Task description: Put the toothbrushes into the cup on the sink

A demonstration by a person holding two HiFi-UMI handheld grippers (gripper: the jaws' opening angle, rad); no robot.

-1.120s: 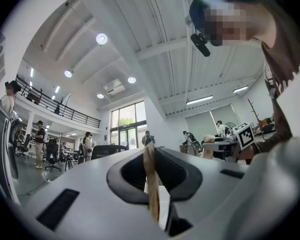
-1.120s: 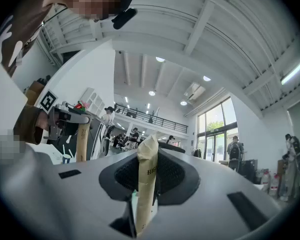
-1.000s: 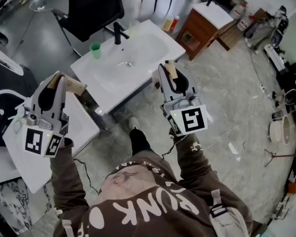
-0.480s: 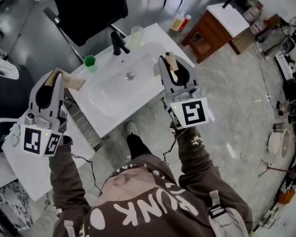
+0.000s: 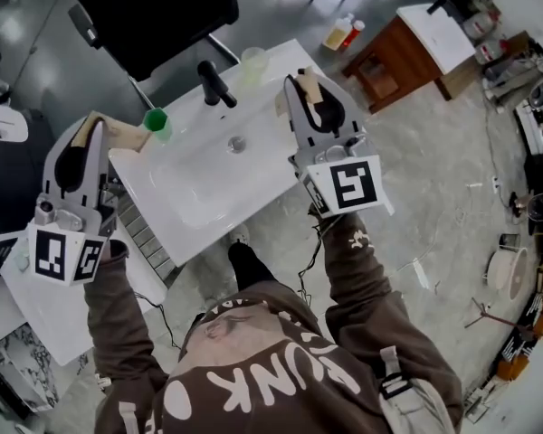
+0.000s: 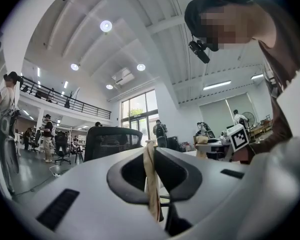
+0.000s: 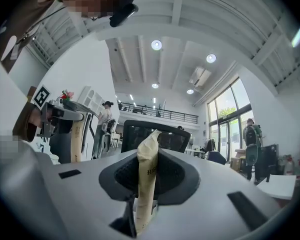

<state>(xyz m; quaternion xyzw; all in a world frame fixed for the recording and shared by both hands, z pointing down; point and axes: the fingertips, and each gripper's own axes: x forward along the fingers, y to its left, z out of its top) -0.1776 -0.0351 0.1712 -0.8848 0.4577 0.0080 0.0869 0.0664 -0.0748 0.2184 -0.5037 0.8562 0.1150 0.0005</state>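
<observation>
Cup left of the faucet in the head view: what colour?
The cup is green; it shows best in the head view.

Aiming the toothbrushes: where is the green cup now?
In the head view, the green cup stands on the white sink's far-left corner, left of the black faucet, just beside the left hand-held gripper's tip.

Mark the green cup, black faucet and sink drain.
green cup (image 5: 156, 121), head view, its top.
black faucet (image 5: 211, 82), head view, middle of its body.
sink drain (image 5: 238, 143), head view, its centre.
</observation>
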